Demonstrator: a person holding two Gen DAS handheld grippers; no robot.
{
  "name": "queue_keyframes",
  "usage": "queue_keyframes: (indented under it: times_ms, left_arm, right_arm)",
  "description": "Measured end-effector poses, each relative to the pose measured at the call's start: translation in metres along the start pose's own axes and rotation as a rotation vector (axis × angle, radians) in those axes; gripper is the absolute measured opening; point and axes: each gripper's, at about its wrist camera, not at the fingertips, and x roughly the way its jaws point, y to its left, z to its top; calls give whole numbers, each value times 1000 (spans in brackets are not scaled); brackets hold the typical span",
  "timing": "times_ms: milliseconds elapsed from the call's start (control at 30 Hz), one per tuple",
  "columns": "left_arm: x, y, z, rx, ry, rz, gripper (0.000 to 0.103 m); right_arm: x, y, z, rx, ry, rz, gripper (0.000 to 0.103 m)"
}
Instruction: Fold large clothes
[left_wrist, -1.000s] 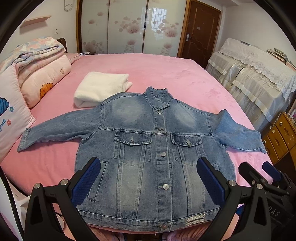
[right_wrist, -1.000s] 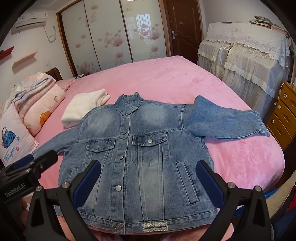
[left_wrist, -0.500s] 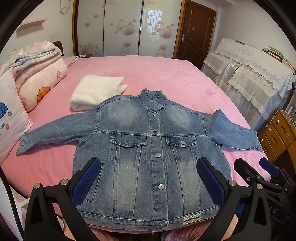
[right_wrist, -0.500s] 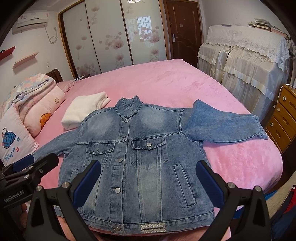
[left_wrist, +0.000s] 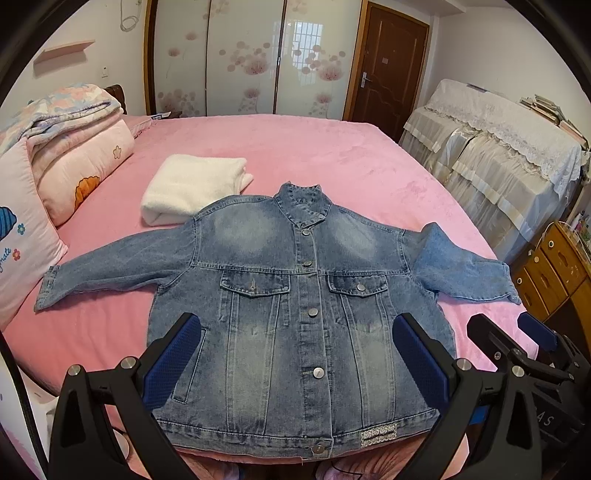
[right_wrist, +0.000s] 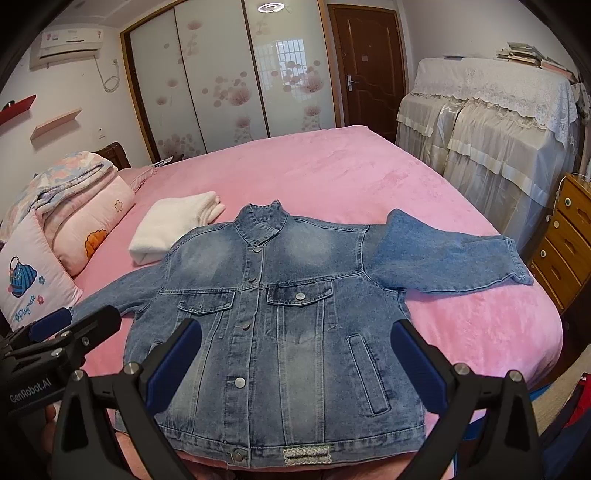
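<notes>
A: Jaws of the left gripper (left_wrist: 295, 363): how do they stand?

B: Spread wide, with nothing between them. The blue pads (left_wrist: 171, 363) hang above the lower part of the denim jacket (left_wrist: 303, 314) and I cannot tell if they touch the cloth.

A: And the right gripper (right_wrist: 297, 363)?

B: The same: released, wide apart, empty, above the near hem area of the jacket.

A: Where is the jacket?

B: It lies flat and buttoned on the pink bed (left_wrist: 332, 155), front side up, collar to the far side, hem at the near edge. The left sleeve (left_wrist: 110, 264) stretches out to the left; the right sleeve (right_wrist: 447, 254) reaches the right edge of the bed.

A: Anything beside it?

B: A folded white towel (left_wrist: 192, 186) lies far-left of the collar, touching the jacket shoulder. Pillows (left_wrist: 70, 173) are stacked at the left.
</notes>
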Motion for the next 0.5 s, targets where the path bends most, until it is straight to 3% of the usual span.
queue_keyframes:
  times_ms: [500]
  left_arm:
    - [33, -3, 6, 26, 63, 31, 102]
  right_arm:
    - [24, -4, 5, -17, 44, 10, 103]
